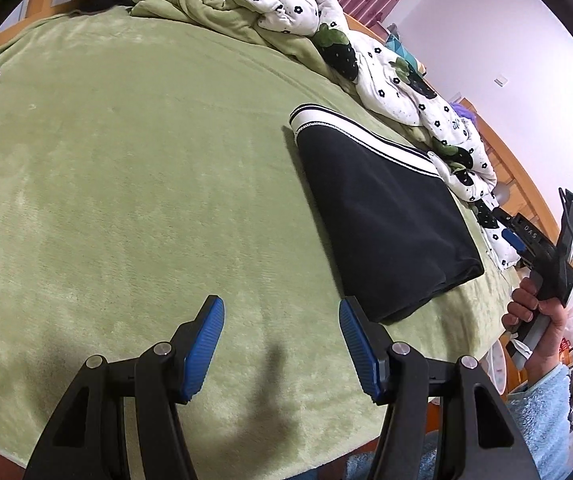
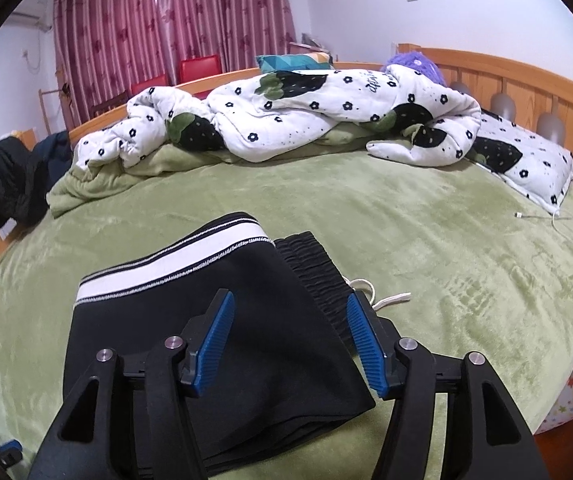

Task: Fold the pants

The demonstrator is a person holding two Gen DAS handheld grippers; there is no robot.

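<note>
Green bed (image 1: 126, 160) bears folded pants (image 1: 386, 220); both tools, left tool (image 1: 282, 344) and right tool (image 2: 290, 340), gape empty; judged best: press the stack flat, square its edges.

Folded pants (image 1: 386, 216) on green blanket (image 1: 146, 160) — left hand-held gripper (image 1: 282, 344) agape

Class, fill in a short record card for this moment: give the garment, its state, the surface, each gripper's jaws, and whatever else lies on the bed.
garment: black pants with a white striped band
state: folded into a flat bundle, drawstring poking out
surface: green blanket
left gripper: jaws open, above bare blanket, holding nothing
right gripper: jaws open, over the pants, gripping nothing
also on bed: crumpled flowered quilt, white charger cable
</note>
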